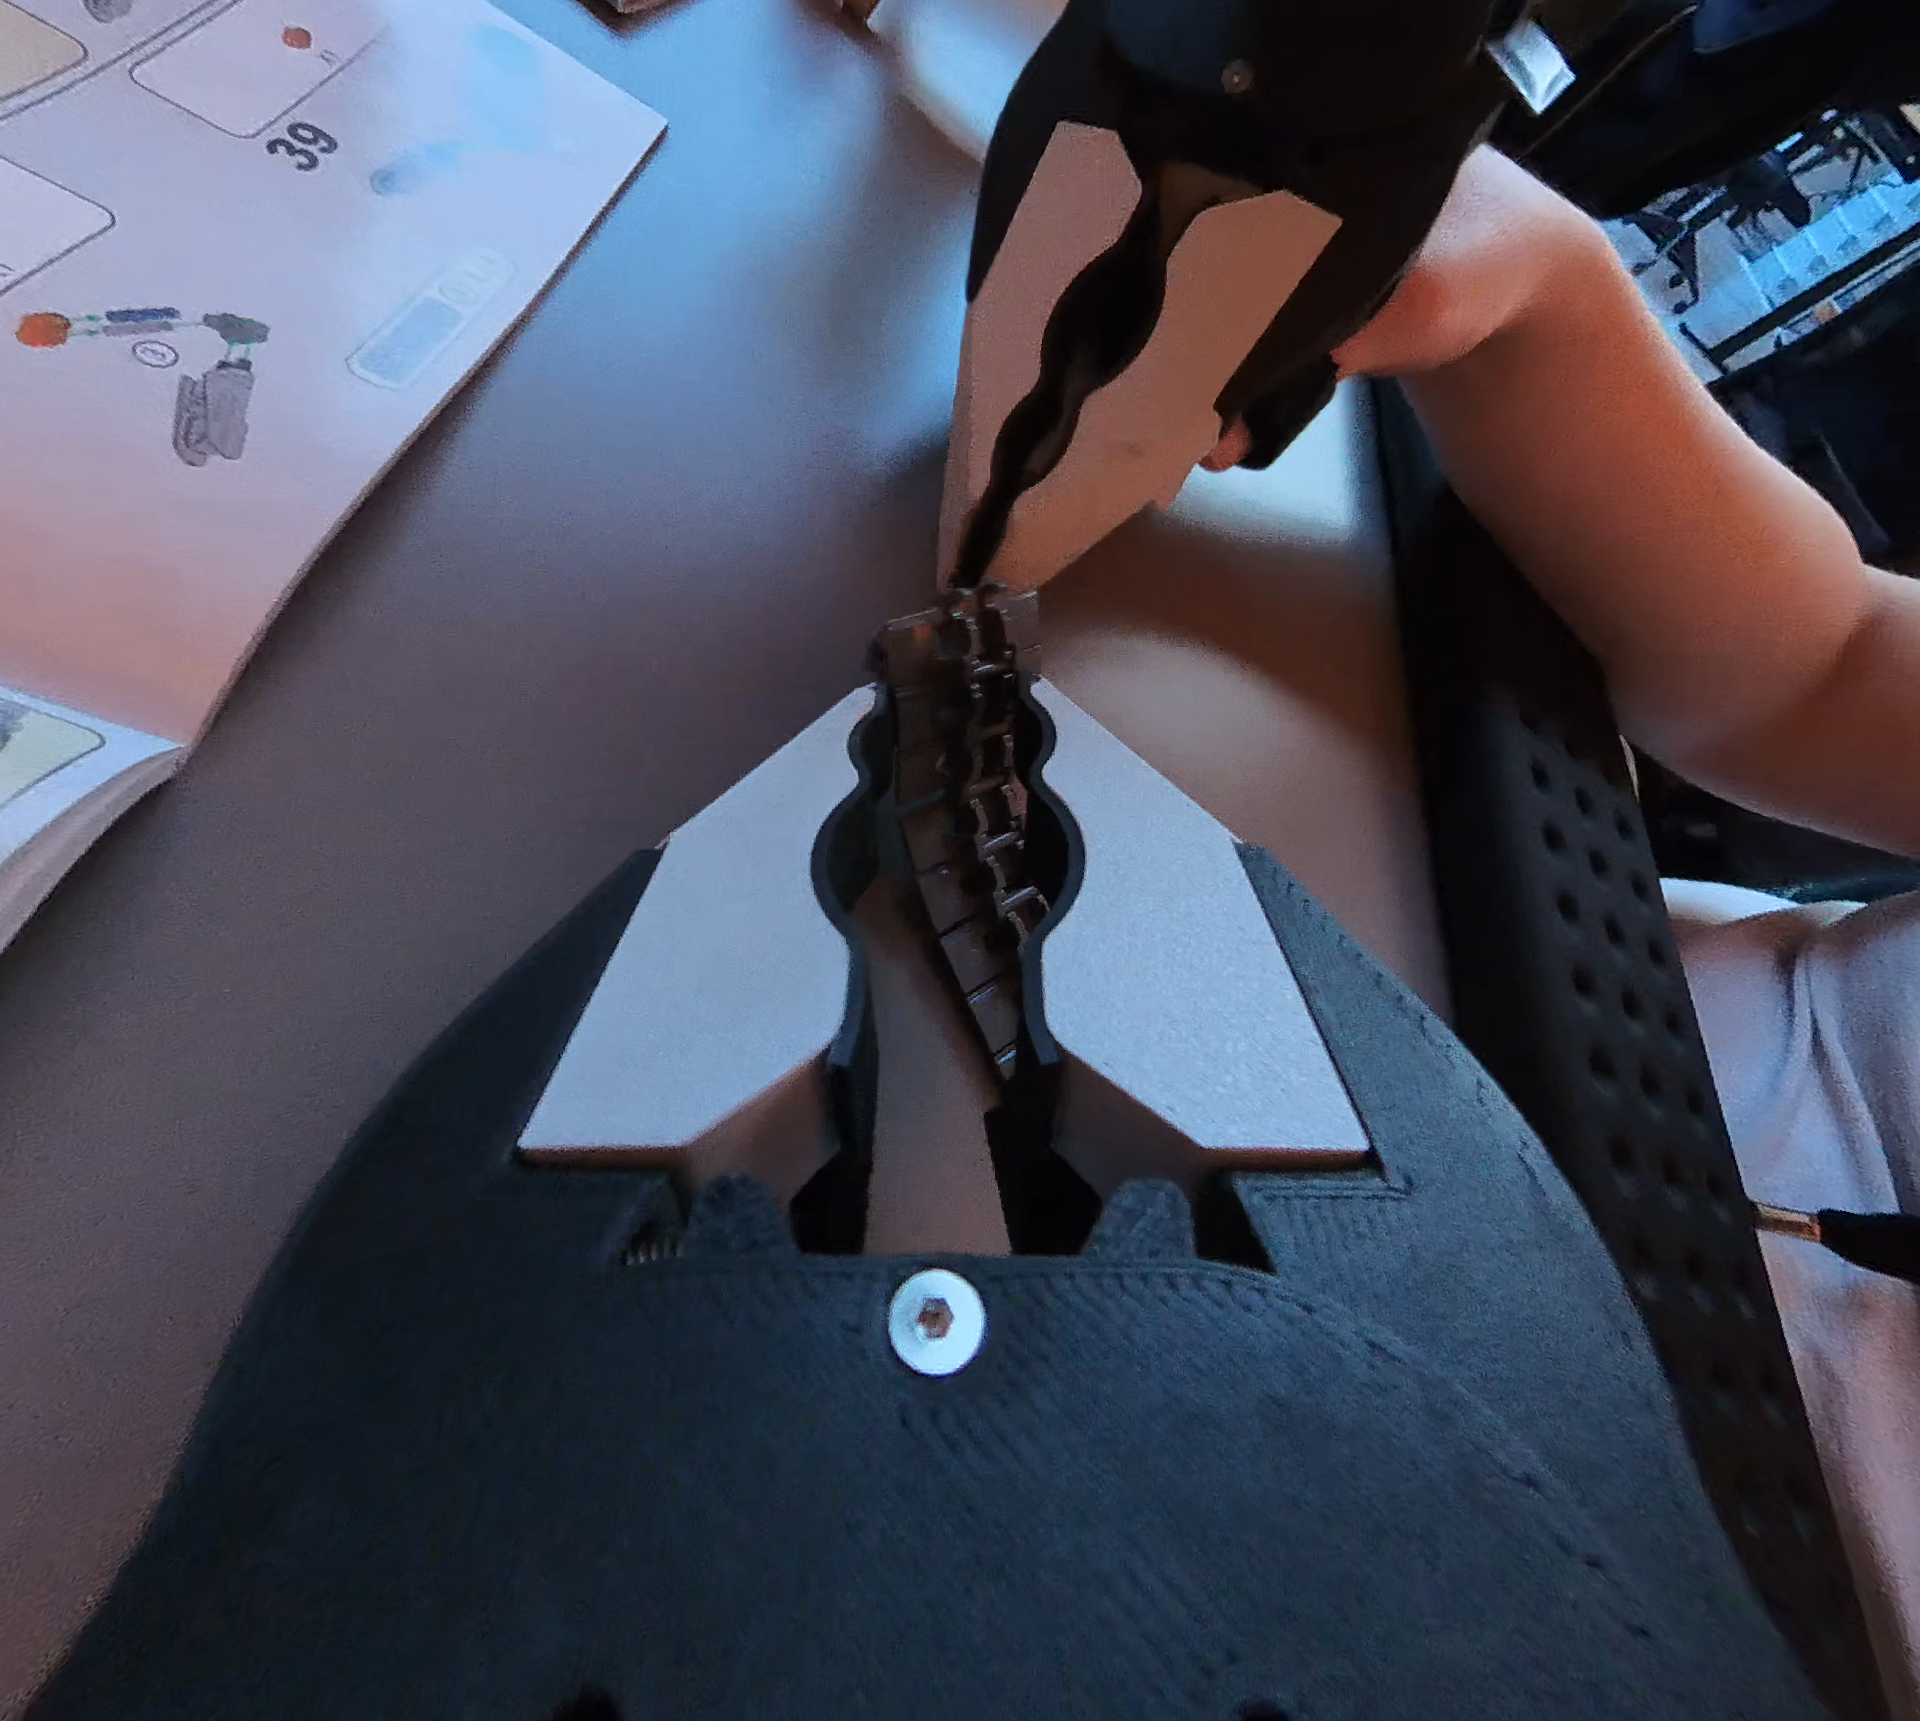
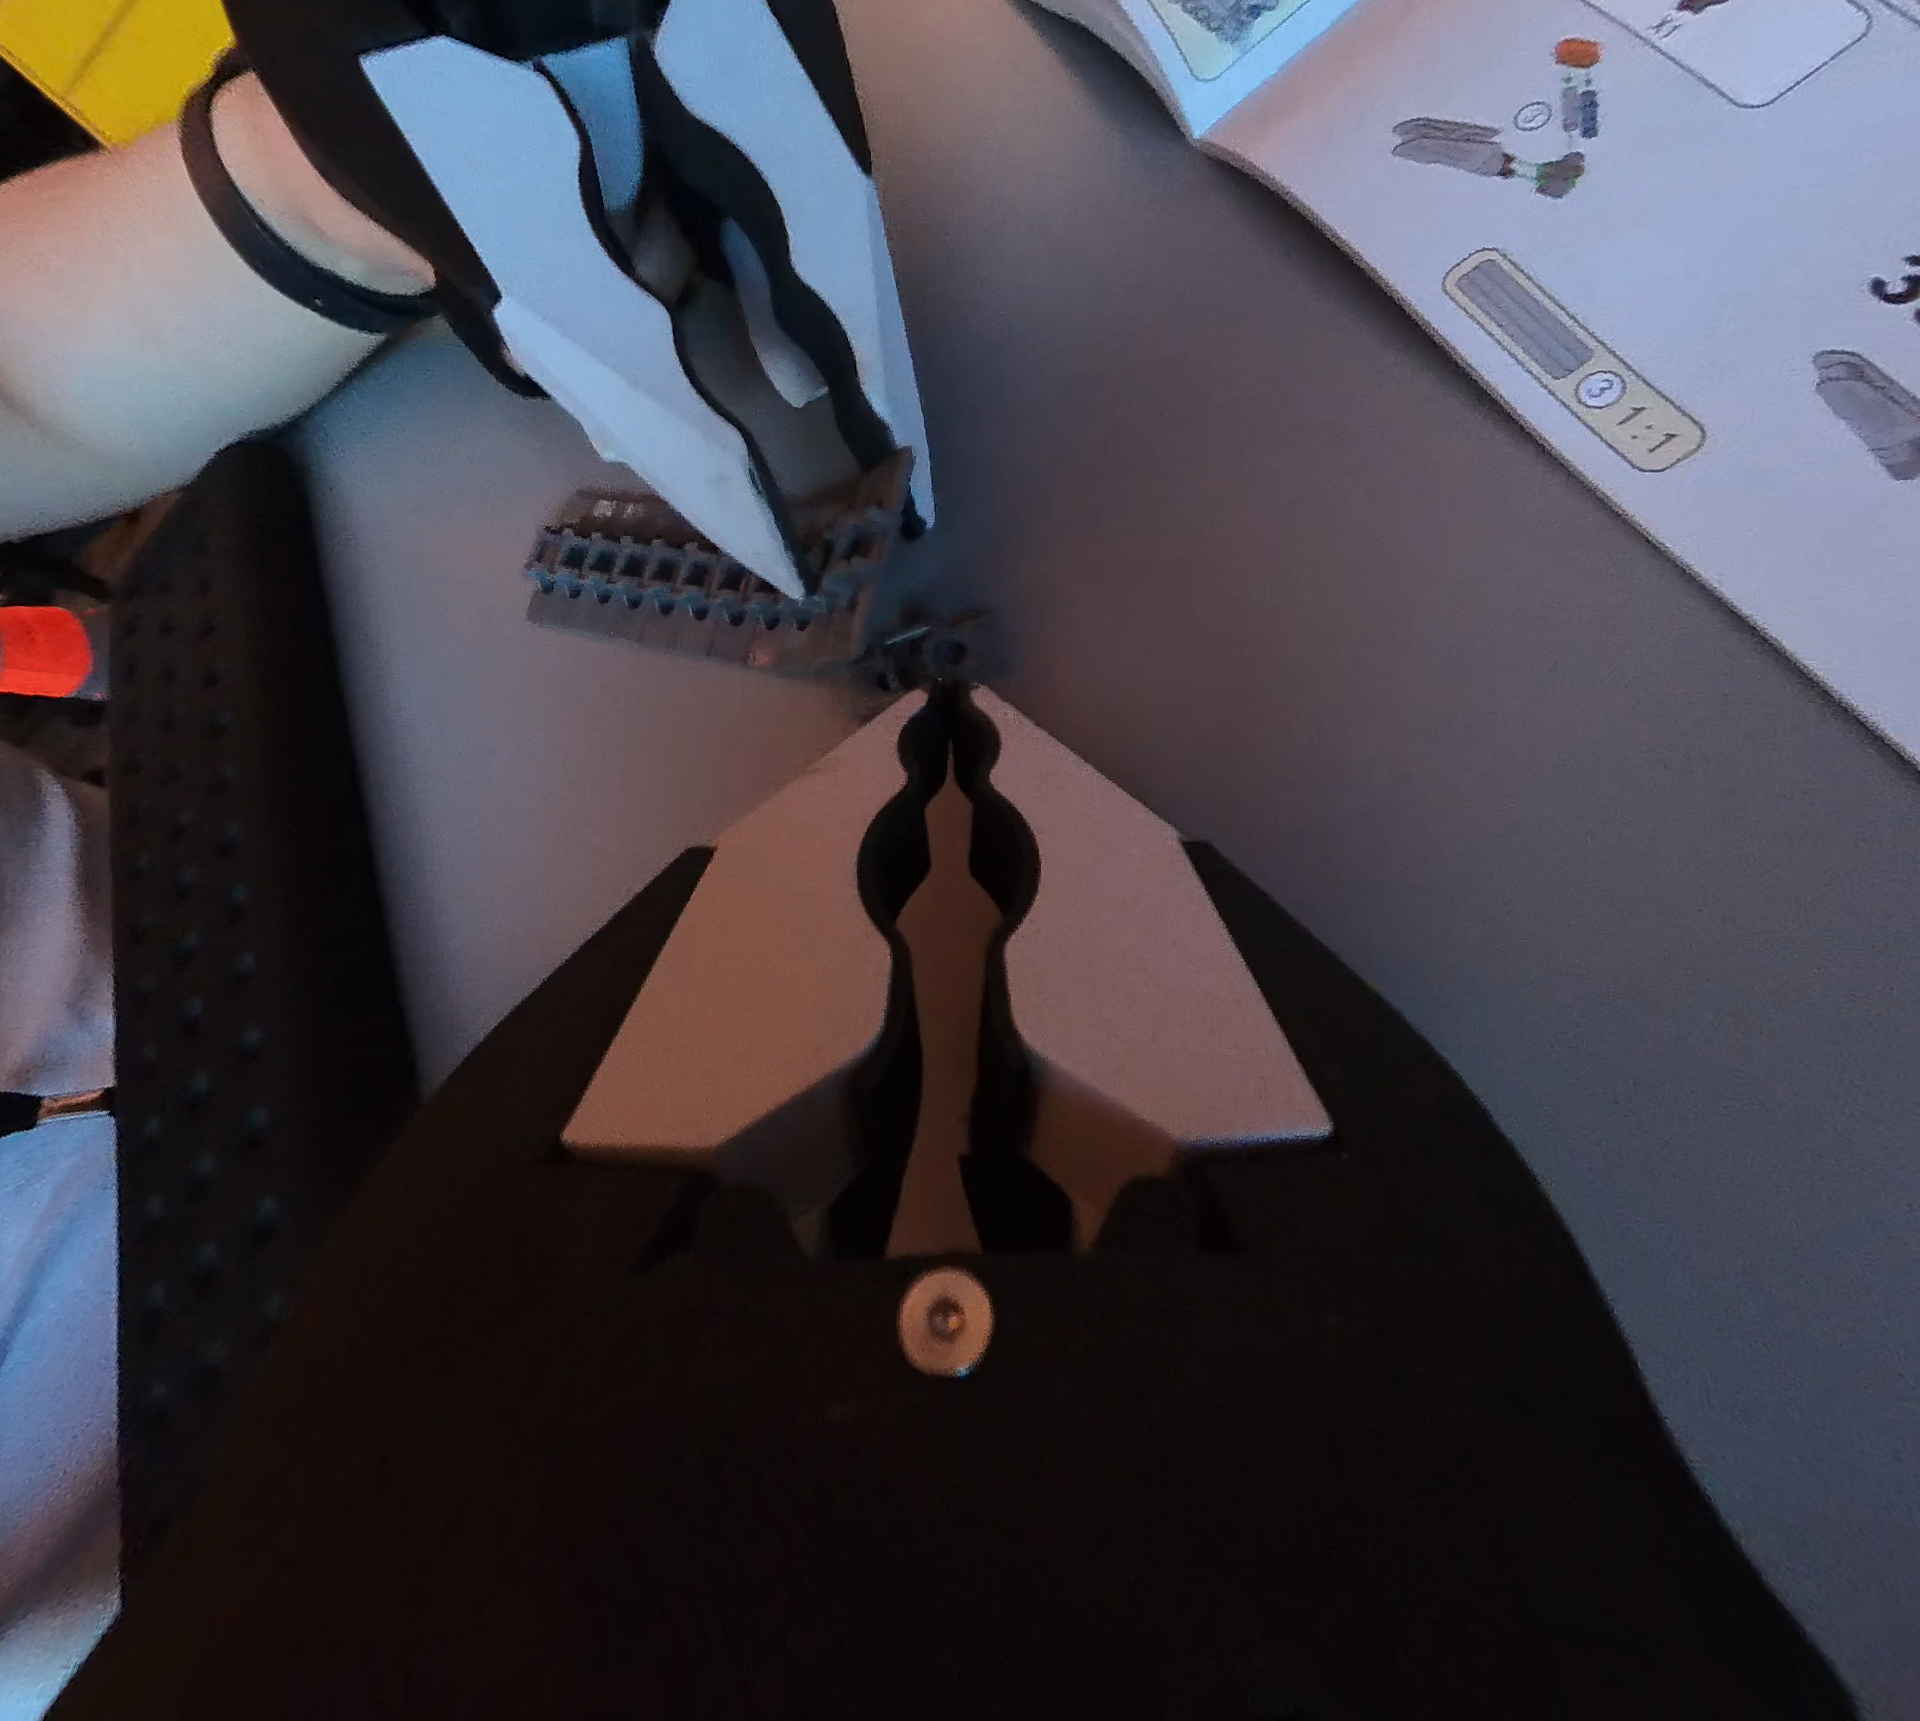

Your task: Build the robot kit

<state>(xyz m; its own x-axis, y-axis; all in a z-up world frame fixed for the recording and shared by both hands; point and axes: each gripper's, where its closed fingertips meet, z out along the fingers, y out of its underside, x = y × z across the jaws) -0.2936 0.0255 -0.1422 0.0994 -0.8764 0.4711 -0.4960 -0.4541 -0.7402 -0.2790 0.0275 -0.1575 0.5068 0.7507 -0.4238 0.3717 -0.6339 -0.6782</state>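
Grey surface [image 1: 623, 632] with open booklet [image 1: 312, 217]: left tongs [image 1: 951, 695] clamped on a dark linked track strip [image 1: 966, 798], right tongs [image 2: 948, 692] pinched together on its small end link [image 2: 935, 648], not yet joined.

Your light is dim and bluish, with a warm orange cast. Wide-angle lenses bend the booklet [image 1: 260, 217] edges. The right gripper [image 2: 943, 703] body reads almost black. The table [image 2: 1247, 632] shows soft shadows; the corners blur.

Office: desk [image 1: 644, 528], shelving [image 1: 1787, 237], chair [image 1: 1558, 840]
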